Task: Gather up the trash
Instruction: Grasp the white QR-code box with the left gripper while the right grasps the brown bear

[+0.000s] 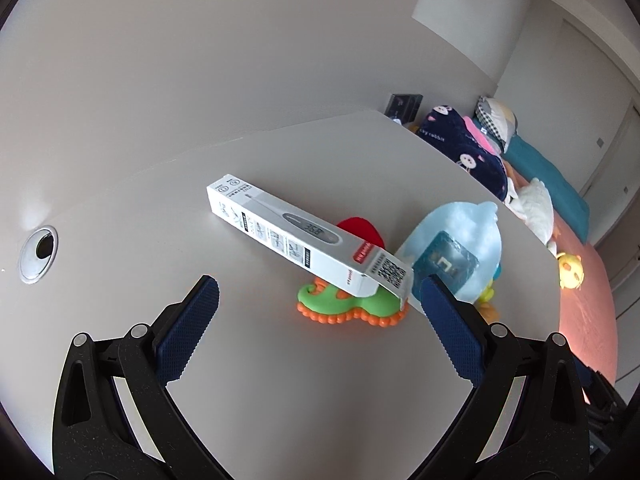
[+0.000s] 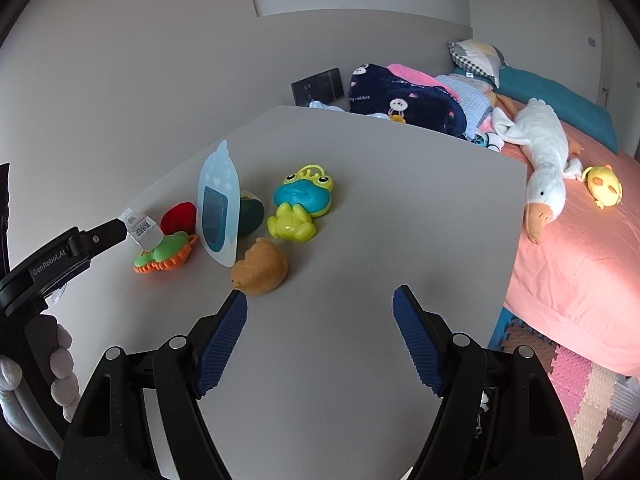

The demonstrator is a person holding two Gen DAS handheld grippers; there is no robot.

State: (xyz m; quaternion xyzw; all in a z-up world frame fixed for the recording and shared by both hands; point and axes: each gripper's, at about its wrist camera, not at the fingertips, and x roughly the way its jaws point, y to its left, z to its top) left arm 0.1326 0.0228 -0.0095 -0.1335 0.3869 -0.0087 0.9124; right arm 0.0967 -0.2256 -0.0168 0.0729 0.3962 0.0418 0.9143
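White cardboard thermometer box [image 1: 304, 236], flap open, rests on a green-and-orange toy [image 1: 348, 306] mid-table; left claw [image 1: 320, 286] and right claw [image 2: 320, 300] both released, empty.

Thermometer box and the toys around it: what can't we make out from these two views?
- Thermometer box: in the right wrist view only its flap end shows; the left gripper covers the rest.
- Green-and-orange toy: left wrist view, the box hides its middle.
- Red thing: mostly behind the box; can't identify it.
- Dark green thing: right wrist view, behind the blue pouch.
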